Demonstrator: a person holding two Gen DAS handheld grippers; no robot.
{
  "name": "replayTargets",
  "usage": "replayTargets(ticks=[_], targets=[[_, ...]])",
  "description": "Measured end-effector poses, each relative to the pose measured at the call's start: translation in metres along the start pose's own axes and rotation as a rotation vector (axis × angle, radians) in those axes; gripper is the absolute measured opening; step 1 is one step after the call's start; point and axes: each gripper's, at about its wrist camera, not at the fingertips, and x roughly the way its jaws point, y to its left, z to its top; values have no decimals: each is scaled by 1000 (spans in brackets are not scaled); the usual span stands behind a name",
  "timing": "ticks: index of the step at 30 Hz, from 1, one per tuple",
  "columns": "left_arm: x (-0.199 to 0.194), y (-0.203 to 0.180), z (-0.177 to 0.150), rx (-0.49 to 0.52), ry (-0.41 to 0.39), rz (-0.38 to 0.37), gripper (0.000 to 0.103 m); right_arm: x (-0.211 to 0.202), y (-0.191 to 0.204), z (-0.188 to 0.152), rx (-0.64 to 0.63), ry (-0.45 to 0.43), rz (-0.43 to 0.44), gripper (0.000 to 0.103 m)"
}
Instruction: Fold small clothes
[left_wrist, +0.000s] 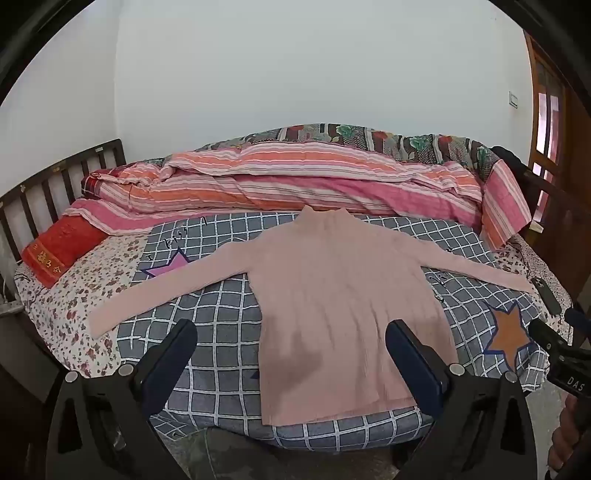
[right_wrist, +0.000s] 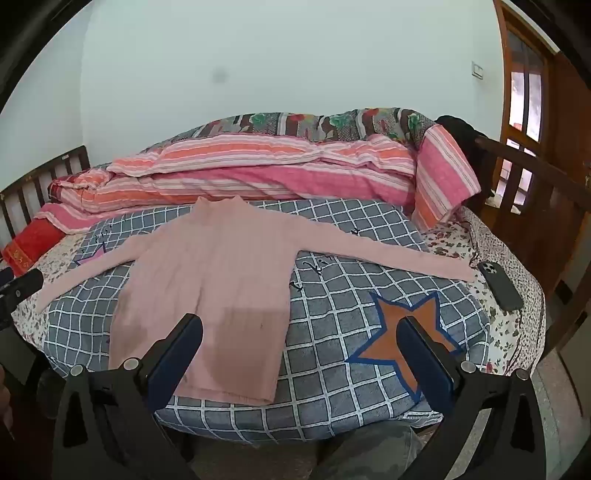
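Here the pink sweater (left_wrist: 343, 314) lies flat beyond both spread, empty tongs (left_wrist: 291, 332) (right_wrist: 301, 332).

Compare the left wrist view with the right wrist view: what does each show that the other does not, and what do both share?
Only the left wrist view shows the open left gripper framing the near hem. Only the right wrist view shows the open right gripper and a dark smudge on the wall. Both share the pink long-sleeved top spread flat on the grey checked blanket, the black phone and striped quilt.
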Motion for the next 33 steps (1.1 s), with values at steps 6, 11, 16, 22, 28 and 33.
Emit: replayTargets(ticks=[6, 11, 16, 22, 28, 33], targets=[[3, 2, 1, -15, 20, 18, 102, 1, 2, -2, -16, 33, -1, 103], [6, 10, 0, -22, 33, 17, 102, 3, 5, 0, -23, 26, -5, 103], [10, 3, -5, -6, 31, 22, 102, -1, 5, -2, -16, 15, -1, 103], [6, 1, -3, 3, 18, 18, 102, -4, 2, -1, -4, 9, 2, 103], [3, 1, -4, 5, 8, 18, 102, -8, 0, 1, 6, -2, 6, 103], [2, 1, -3, 2, 9, 16, 102, -9, -1, 2, 10, -7, 7, 103]])
